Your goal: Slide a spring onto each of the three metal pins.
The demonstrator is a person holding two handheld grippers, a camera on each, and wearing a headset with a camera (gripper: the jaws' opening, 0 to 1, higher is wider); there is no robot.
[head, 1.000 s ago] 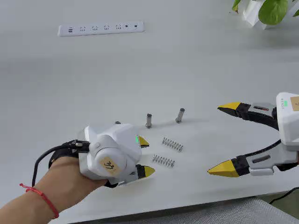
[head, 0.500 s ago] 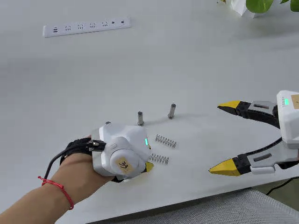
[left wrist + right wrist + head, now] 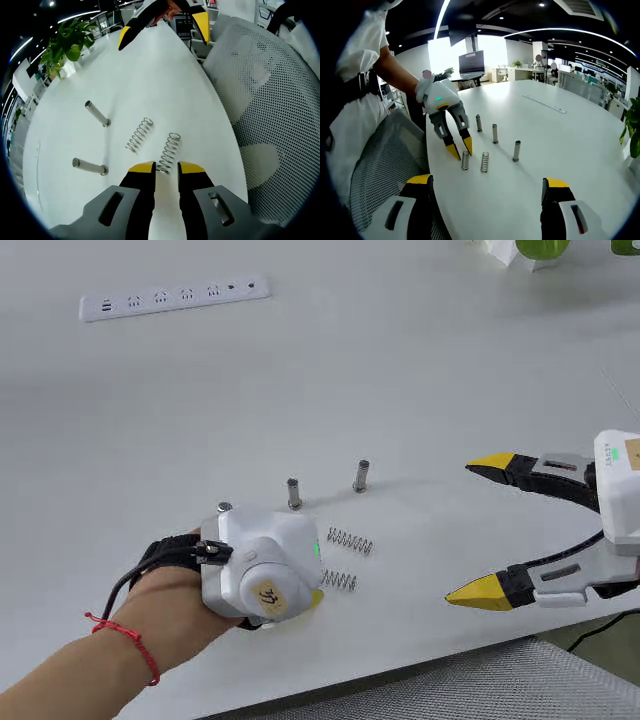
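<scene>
On white office table (image 3: 400, 370), left fingers (image 3: 142, 172) narrowly apart at spring (image 3: 169, 150), right fingers (image 3: 485, 592) wide.

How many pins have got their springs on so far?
One pin looks like it already wears a spring. In hand: the left gripper has its jaws around the end of a loose spring lying flat. Left: that one and the second loose spring go on the bare pin and the other bare pin.
</scene>
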